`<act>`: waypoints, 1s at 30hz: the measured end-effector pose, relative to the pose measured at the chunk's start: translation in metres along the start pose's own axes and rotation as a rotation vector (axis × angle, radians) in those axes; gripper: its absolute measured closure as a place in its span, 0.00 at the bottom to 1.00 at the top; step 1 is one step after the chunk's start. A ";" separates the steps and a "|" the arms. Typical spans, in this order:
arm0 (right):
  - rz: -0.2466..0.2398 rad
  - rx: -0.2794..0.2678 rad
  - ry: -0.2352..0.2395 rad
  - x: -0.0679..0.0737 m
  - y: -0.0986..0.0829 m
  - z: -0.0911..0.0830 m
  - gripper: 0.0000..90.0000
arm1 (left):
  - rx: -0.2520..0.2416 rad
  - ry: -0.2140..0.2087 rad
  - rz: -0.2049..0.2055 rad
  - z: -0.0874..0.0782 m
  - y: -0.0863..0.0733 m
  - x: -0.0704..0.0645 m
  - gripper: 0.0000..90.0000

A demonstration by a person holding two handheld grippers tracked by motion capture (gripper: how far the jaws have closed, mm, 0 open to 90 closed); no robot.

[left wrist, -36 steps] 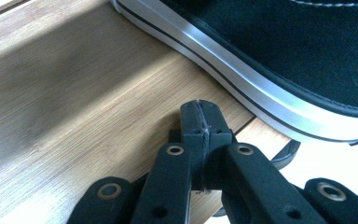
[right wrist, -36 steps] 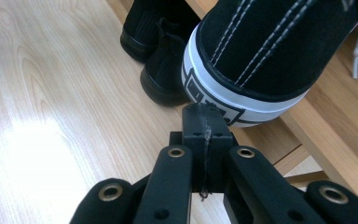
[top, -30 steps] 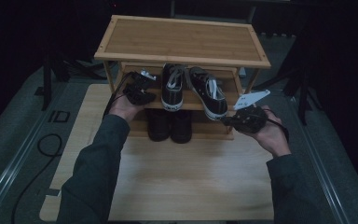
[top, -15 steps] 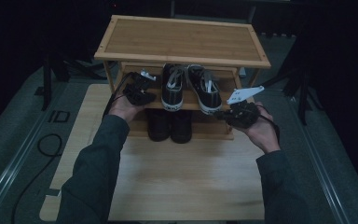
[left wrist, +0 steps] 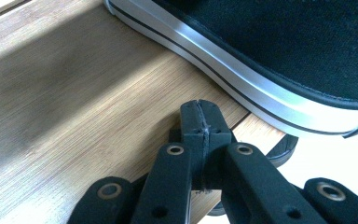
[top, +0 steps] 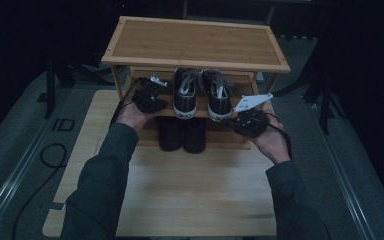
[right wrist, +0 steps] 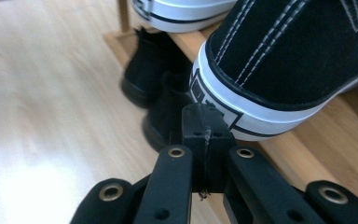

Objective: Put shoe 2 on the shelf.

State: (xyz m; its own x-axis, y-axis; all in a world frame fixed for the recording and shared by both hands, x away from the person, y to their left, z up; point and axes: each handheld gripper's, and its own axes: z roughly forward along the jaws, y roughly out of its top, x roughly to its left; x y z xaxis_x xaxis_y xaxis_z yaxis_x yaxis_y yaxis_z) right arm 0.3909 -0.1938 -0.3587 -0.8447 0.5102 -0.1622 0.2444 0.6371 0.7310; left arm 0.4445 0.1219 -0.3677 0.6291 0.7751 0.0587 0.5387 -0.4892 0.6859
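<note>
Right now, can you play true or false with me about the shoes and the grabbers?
1. The left gripper is shut with nothing in it. True.
2. The right gripper is wide open. False: its jaws are pressed together.
3. Two sneakers sit on the middle shelf of the rack. True.
4. The dark shoes stand on the rack's top. False: they stand under the sneakers, down low.
5. The right gripper is by the right sneaker's heel. True.

Dim room, dark beyond. Grey carpeted floor [top: 10, 145] with a pale wooden board [top: 200, 195] laid over it. Black looped cable [top: 47, 155] at left. Dark metal stand legs [top: 325, 95] at right.
</note>
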 end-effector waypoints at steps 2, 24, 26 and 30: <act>0.004 0.009 -0.001 0.001 0.002 0.005 1.00 | -0.002 -0.003 0.001 0.000 0.000 0.001 1.00; -0.009 -0.025 -0.008 0.015 0.016 0.027 1.00 | -0.006 -0.001 -0.001 0.000 -0.001 0.000 1.00; -0.005 -0.026 -0.005 0.016 0.017 0.029 1.00 | -0.008 -0.001 -0.002 0.000 -0.001 0.000 1.00; -0.008 -0.026 0.001 0.016 0.018 0.033 1.00 | -0.009 -0.001 -0.002 0.000 -0.001 0.000 1.00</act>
State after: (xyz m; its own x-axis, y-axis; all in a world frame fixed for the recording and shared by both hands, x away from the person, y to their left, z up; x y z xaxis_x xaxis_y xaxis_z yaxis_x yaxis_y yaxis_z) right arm 0.3972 -0.1550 -0.3698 -0.8468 0.5048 -0.1674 0.2253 0.6256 0.7469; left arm 0.4438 0.1224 -0.3685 0.6286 0.7756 0.0569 0.5348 -0.4843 0.6924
